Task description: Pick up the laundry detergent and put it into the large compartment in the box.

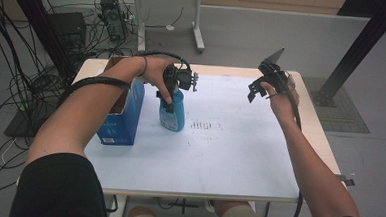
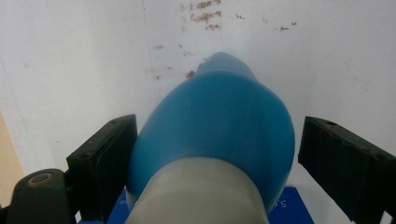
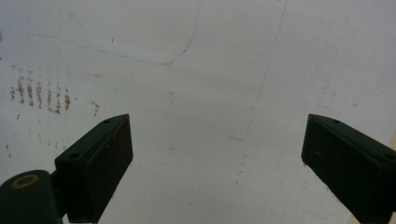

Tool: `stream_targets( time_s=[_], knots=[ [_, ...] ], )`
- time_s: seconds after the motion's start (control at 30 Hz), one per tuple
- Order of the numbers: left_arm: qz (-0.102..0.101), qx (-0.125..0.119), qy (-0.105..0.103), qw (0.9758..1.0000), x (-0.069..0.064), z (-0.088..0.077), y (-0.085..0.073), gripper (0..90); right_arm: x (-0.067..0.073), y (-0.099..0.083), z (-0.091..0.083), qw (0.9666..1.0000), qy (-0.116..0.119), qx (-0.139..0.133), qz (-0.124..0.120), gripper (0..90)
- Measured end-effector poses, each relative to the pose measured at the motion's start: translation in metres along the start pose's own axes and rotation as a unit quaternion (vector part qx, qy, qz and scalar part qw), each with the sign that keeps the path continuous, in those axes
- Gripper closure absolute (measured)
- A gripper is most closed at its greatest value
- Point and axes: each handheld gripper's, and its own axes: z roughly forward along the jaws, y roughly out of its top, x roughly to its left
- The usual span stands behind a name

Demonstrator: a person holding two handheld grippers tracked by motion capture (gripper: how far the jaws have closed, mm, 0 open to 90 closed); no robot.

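Note:
A blue plastic bottle (image 1: 173, 118) with a whitish neck stands upright on the white table (image 1: 228, 155), left of centre. My left gripper (image 1: 169, 103) comes down over it from above. In the left gripper view the bottle (image 2: 219, 107) sits between the wide-spread jaws: the left pad (image 2: 109, 158) is against its side, and a thin gap separates it from the right pad (image 2: 341, 163). This gripper is open around the bottle. My right gripper (image 1: 256, 91) hangs above the table's far right part, open, with bare tabletop between its jaws (image 3: 217, 123).
An open-topped blue cardboard box (image 1: 124, 112) stands just left of the bottle, near the table's left edge. Brown smudge marks (image 1: 205, 125) lie right of the bottle. Cables, equipment and another table's legs fill the floor beyond the far edge.

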Motion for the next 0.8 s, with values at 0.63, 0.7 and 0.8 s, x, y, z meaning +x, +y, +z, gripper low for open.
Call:
stream_targets(
  time_s=[0.63,0.7,0.8],
  knots=[
    [0.004,-0.002,0.004,1.0000,-0.0021,-0.0017,-0.0014,13.6,0.0035,0.0011,0.0007,1.0000,-0.003,0.003,-0.001,8.7],
    [0.004,-0.002,0.004,1.0000,-0.0022,-0.0016,-0.0013,13.6,0.0036,0.0011,0.0007,1.0000,-0.003,0.003,-0.001,8.7],
    [0.005,-0.002,0.004,1.0000,-0.0024,-0.0018,-0.0012,13.6,0.0030,0.0013,0.0005,1.0000,-0.003,0.004,-0.001,8.7]
  ],
)
